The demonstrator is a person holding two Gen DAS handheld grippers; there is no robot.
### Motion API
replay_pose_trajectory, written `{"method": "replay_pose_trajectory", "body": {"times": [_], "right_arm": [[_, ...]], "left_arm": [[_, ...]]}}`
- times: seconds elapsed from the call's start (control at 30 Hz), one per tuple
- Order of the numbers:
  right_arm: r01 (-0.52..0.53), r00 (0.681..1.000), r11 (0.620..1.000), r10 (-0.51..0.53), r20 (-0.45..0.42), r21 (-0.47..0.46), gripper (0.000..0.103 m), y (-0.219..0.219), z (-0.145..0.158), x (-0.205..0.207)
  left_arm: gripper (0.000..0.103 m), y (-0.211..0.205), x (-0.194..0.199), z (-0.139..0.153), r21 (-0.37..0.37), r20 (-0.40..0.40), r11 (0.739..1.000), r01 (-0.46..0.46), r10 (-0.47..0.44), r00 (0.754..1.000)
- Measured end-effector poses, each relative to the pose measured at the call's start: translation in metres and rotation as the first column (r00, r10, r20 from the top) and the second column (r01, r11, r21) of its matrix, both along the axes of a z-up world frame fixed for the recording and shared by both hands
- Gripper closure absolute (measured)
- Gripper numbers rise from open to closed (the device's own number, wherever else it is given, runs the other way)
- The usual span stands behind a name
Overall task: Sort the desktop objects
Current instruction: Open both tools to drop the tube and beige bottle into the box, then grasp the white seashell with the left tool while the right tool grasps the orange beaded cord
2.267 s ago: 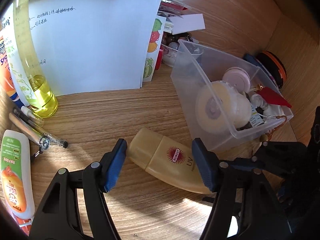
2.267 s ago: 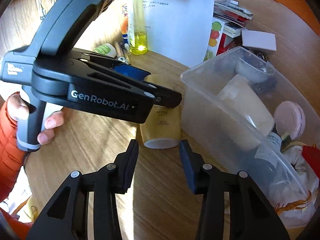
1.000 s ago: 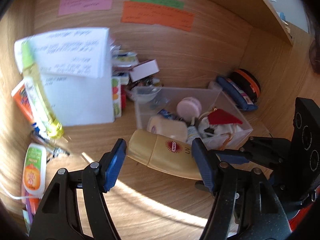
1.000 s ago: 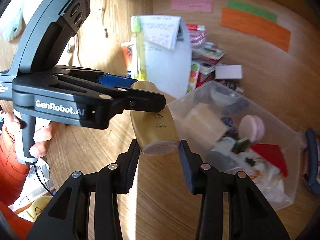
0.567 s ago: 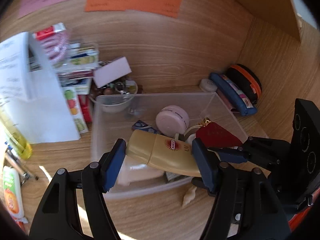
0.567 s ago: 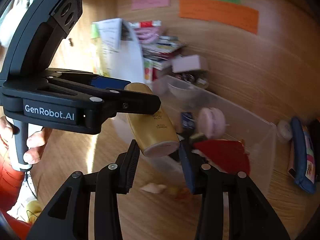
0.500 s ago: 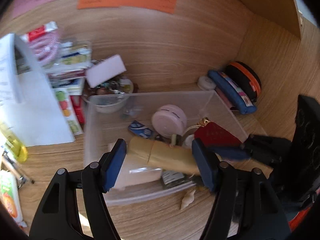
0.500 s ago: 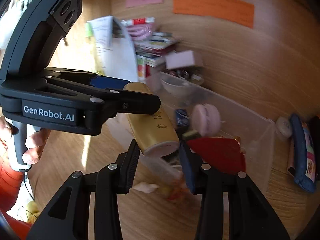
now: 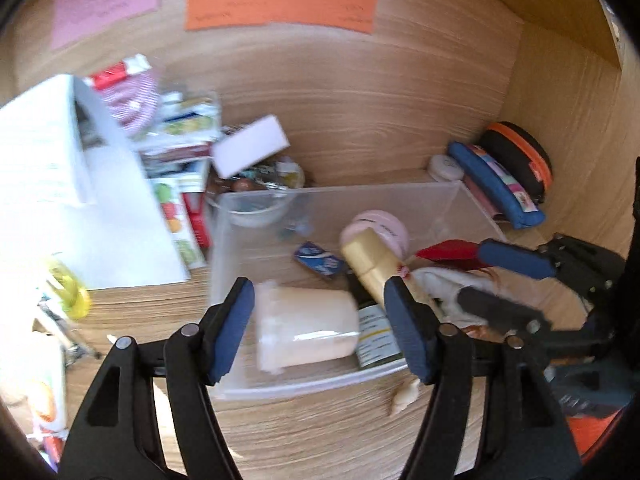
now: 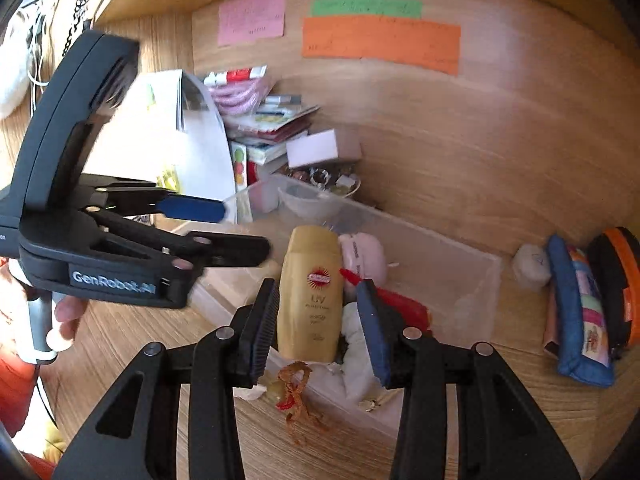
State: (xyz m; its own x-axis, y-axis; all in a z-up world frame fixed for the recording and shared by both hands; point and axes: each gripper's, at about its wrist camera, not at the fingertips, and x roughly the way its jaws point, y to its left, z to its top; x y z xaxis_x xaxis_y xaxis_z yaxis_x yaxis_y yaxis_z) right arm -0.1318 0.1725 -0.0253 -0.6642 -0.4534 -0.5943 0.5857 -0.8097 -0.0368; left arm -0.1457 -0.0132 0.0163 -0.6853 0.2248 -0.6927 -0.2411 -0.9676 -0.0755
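Note:
A tan sunscreen bottle (image 10: pixel 311 296) with a red sun logo lies in the clear plastic bin (image 10: pixel 476 276), resting on the things inside. It also shows in the left wrist view (image 9: pixel 374 268), behind my right finger pad. My left gripper (image 9: pixel 318 330) is open and empty above the bin's near wall (image 9: pixel 304 384), over a white jar (image 9: pixel 306 328). My right gripper (image 10: pixel 318 324) is open, its pads on either side of the bottle with a gap on each side. The left gripper body (image 10: pixel 112 240) is at the left of the right wrist view.
The bin also holds a pink round case (image 9: pixel 376 226), a red cloth (image 10: pixel 404 304) and a small blue packet (image 9: pixel 320 264). A white folder (image 9: pixel 52 184), books and a small bowl (image 9: pixel 256 204) stand behind it. A blue pencil case (image 10: pixel 576 308) and an orange-trimmed pouch (image 9: pixel 520 156) lie at right.
Both grippers carried the sunscreen bottle from the desk to over the bin. Both have let go, and the bottle now lies in the bin; the left gripper has drawn back to the left.

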Motion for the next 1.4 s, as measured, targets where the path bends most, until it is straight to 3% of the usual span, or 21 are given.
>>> {"method": "replay_pose_trajectory", "body": {"times": [0.23, 0.33, 0.47, 0.77, 1.07, 1.23, 1.4], "right_arm": [[0.04, 0.999, 0.998, -0.038, 0.033, -0.039, 0.064, 0.014, 0.005, 0.009], [0.063, 0.997, 0.997, -0.061, 0.042, -0.049, 0.06, 0.021, 0.006, 0.017], [0.09, 0.995, 0.994, -0.088, 0.046, -0.058, 0.056, 0.032, 0.006, 0.03], [0.113, 0.991, 0.992, -0.109, 0.081, -0.052, 0.054, 0.045, -0.008, 0.053], [0.088, 0.984, 0.996, -0.086, 0.159, -0.006, 0.055, 0.044, -0.04, 0.048], [0.065, 0.972, 0.997, -0.057, 0.226, -0.028, 0.055, 0.046, -0.049, 0.036], [0.054, 0.958, 0.997, -0.035, 0.284, -0.059, 0.055, 0.042, -0.056, 0.025]], "left_arm": [[0.026, -0.015, 0.03, 0.005, -0.035, -0.04, 0.998, -0.055, 0.053, 0.998], [0.017, -0.016, 0.043, 0.005, -0.056, -0.063, 0.996, -0.074, 0.07, 0.996], [0.015, -0.012, 0.06, 0.003, -0.068, -0.082, 0.995, -0.07, 0.064, 0.995], [0.013, 0.017, 0.081, -0.026, -0.131, -0.043, 0.991, -0.003, -0.002, 0.999], [0.014, 0.05, 0.086, -0.055, -0.165, 0.009, 0.979, 0.118, -0.118, 0.993], [0.038, 0.06, 0.075, -0.068, -0.163, 0.066, 0.976, 0.144, -0.135, 0.989], [0.048, 0.067, 0.065, -0.078, -0.156, 0.105, 0.975, 0.162, -0.146, 0.984]]}}
